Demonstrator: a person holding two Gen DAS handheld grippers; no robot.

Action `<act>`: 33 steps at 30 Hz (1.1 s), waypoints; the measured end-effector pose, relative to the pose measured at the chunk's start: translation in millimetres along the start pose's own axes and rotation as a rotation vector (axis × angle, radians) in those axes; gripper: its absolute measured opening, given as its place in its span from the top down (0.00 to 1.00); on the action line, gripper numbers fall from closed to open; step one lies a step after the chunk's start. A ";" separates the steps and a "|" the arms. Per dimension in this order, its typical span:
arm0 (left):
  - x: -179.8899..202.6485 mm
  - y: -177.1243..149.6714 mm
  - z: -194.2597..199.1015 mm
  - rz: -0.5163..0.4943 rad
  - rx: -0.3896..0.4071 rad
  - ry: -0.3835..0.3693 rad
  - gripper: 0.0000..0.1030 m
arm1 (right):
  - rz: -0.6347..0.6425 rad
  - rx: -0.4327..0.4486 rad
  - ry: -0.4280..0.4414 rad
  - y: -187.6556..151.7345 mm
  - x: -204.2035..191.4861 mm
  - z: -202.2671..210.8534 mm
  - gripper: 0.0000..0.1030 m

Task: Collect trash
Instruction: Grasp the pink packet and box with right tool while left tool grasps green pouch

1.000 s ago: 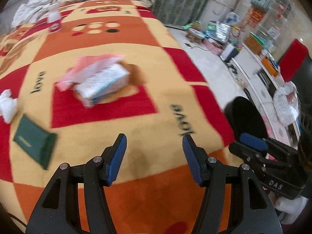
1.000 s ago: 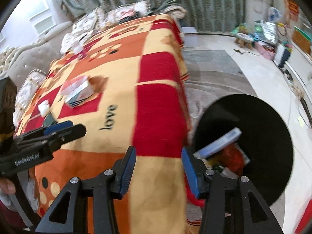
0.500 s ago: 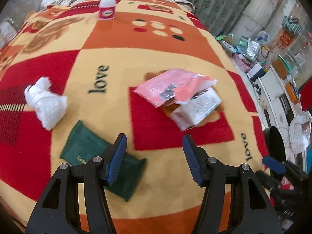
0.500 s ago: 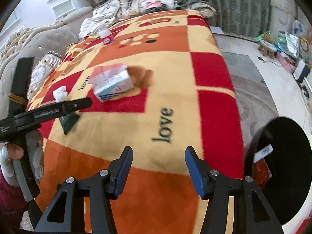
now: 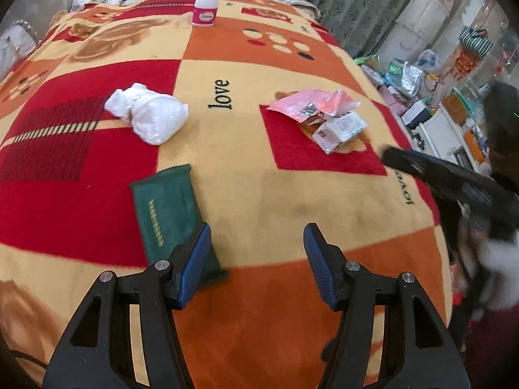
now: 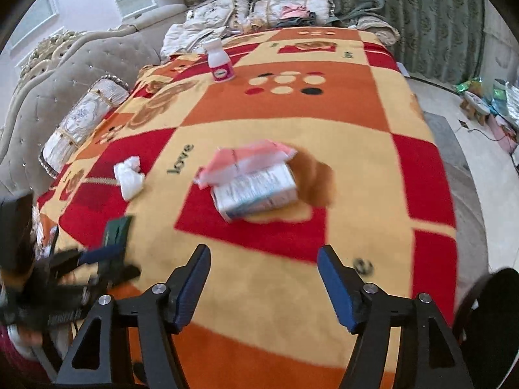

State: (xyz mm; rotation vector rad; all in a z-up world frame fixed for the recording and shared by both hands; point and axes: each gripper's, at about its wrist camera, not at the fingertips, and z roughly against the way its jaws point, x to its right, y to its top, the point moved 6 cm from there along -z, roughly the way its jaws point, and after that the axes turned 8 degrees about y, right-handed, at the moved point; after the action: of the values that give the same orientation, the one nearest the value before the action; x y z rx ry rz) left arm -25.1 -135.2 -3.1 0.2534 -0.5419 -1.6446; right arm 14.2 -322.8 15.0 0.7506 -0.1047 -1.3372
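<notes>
1. Both grippers have swung from the black bin (image 6: 486, 324) back over the blanket (image 5: 259, 194), jaws spread and empty.
2. Left gripper (image 5: 256, 256) now nears the green packet (image 5: 172, 217) at the near edge.
3. Right gripper (image 6: 262, 278) faces the carton (image 6: 256, 191) mid-blanket; tissue wad (image 5: 147, 116) and bottle (image 5: 205, 6) remain.

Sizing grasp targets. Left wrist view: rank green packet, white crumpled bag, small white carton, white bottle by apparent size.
1. green packet, though it lies nearest the camera, which inflates it.
2. white crumpled bag
3. small white carton, partly under a pink wrapper.
4. white bottle, farthest away, so its real size is unsure.
</notes>
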 end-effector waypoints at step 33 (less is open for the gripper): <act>-52.7 1.8 -9.1 0.169 0.000 0.045 0.40 | 0.186 -0.228 -0.019 84.1 2.1 -115.4 0.20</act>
State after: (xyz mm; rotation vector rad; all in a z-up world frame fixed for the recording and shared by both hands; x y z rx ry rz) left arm -11.3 -85.7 -17.8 0.2379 -0.5148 -1.4717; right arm 140.4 -271.7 -28.1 0.5222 -0.0346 -1.1558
